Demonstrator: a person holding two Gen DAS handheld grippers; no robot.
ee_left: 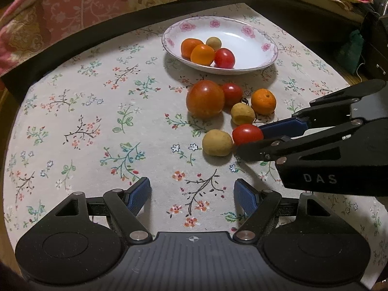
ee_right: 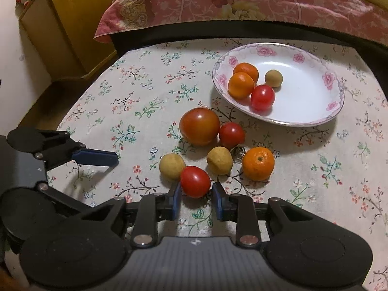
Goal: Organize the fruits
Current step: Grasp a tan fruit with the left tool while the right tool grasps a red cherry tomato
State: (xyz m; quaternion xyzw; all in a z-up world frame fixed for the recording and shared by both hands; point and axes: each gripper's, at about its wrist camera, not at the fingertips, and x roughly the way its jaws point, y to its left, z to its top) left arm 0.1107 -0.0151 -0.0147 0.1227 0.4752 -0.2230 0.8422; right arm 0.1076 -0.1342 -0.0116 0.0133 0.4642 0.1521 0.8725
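- Left tool [ee_left: 191, 194]: jaws stand wide, nothing between them, hanging over bare flowered cloth on the surface [ee_left: 84, 111], tilted down toward the fruit but well apart from it.
- Loose pile, left to right in the right wrist view: yellowish round fruit [ee_right: 172, 166], small red tomato [ee_right: 195, 181], large tomato [ee_right: 199, 126], second small tomato [ee_right: 231, 135], another yellowish fruit [ee_right: 219, 160], mandarin [ee_right: 258, 163].
- Right tool [ee_right: 196, 197]: jaws nearly closed on the small red tomato, blue pads at both its sides. Pointed steeply down, coming in low from the near edge.
- Plate [ee_right: 303, 121] sits beyond and right, already holding two mandarins, one tomato, one yellowish fruit.
- Step in hand, my reading: secure the tomato, then carry it to the plate.
- To do it well: squeeze lightly, as the skin likely bruises; lift straight up, since the yellowish fruit touches it and may roll.
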